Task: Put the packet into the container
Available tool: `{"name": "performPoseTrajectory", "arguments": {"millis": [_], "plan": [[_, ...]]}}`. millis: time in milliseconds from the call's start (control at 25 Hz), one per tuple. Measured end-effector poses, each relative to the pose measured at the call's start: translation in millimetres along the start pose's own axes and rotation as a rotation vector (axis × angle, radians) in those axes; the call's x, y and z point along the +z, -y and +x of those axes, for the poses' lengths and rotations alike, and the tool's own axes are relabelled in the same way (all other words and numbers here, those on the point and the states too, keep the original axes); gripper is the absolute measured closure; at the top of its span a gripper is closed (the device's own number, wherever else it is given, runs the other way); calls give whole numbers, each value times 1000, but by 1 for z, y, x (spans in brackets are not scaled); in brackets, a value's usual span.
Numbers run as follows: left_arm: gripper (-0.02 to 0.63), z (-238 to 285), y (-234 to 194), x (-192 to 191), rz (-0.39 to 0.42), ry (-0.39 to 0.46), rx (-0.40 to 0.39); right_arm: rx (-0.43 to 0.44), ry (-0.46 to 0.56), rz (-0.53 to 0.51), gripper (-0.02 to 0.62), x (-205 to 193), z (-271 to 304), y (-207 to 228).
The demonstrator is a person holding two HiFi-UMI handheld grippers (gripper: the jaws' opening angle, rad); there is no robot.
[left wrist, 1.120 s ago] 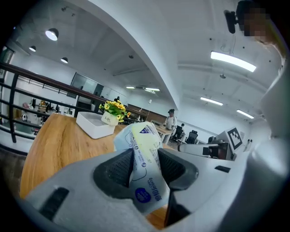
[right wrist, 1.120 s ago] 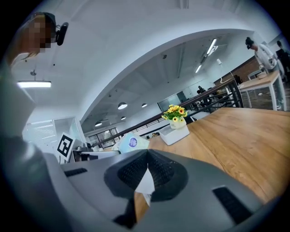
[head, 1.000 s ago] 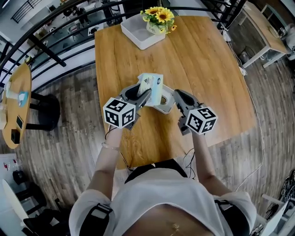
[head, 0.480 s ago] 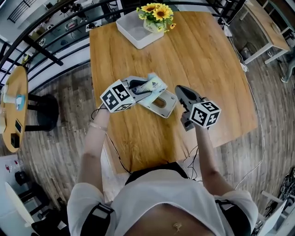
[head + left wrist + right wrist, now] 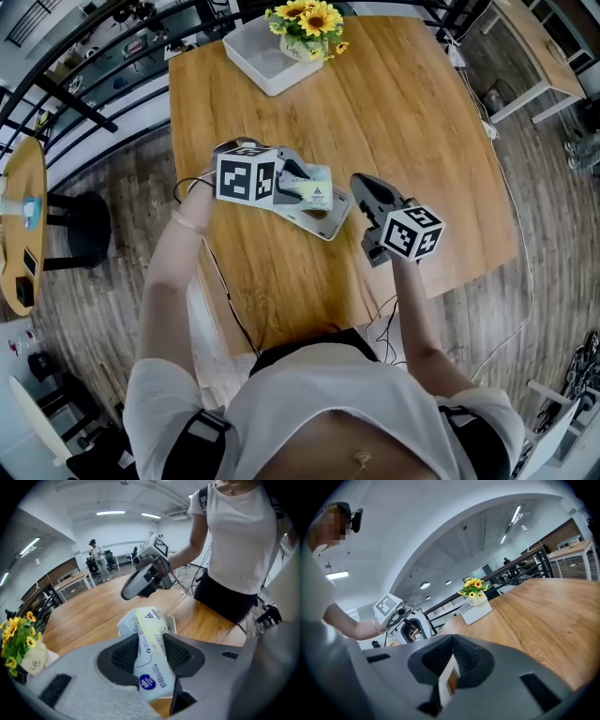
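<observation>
Insertion step: the left claw (image 5: 151,654), clamped on the packet (image 5: 149,634), holds it tilted just above the container (image 5: 330,225) on the worktop (image 5: 403,122), whose rim the right claw (image 5: 450,667) grips; next, lower the packet inside and release.

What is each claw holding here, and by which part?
Left claw pinches the packet across its middle; right claw grips the container by its rim.

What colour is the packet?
The packet is pale yellow and white with a blue badge; best in the left gripper view.
</observation>
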State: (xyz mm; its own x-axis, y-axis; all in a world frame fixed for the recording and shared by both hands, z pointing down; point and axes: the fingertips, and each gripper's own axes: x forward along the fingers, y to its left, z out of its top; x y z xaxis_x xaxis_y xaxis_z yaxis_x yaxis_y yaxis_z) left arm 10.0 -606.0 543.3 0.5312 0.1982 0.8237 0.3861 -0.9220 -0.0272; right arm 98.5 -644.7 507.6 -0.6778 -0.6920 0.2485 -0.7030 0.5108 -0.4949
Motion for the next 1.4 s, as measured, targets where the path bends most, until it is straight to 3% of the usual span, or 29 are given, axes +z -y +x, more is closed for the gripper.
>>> {"name": "performPoseTrajectory", "arguments": {"millis": [160, 320, 760, 960, 1080, 1240, 1400], "plan": [[436, 15, 11, -2, 67, -22, -118, -1, 6, 19, 583, 0, -3, 5], [436, 27, 18, -6, 82, -46, -199, -16, 3, 34, 583, -3, -8, 13], [437, 43, 9, -19, 145, -152, -305, -37, 13, 91, 583, -10, -8, 26], [442, 51, 14, -26, 249, -202, -353, -50, 16, 114, 583, -14, -8, 31], [443, 57, 18, -26, 300, -183, -368, -56, 17, 122, 583, -16, -9, 33], [442, 61, 18, -27, 273, -133, -370, -62, 17, 134, 583, -18, -8, 37], [424, 65, 19, -33, 193, -73, -378, -62, 12, 137, 583, -21, -5, 38]]}}
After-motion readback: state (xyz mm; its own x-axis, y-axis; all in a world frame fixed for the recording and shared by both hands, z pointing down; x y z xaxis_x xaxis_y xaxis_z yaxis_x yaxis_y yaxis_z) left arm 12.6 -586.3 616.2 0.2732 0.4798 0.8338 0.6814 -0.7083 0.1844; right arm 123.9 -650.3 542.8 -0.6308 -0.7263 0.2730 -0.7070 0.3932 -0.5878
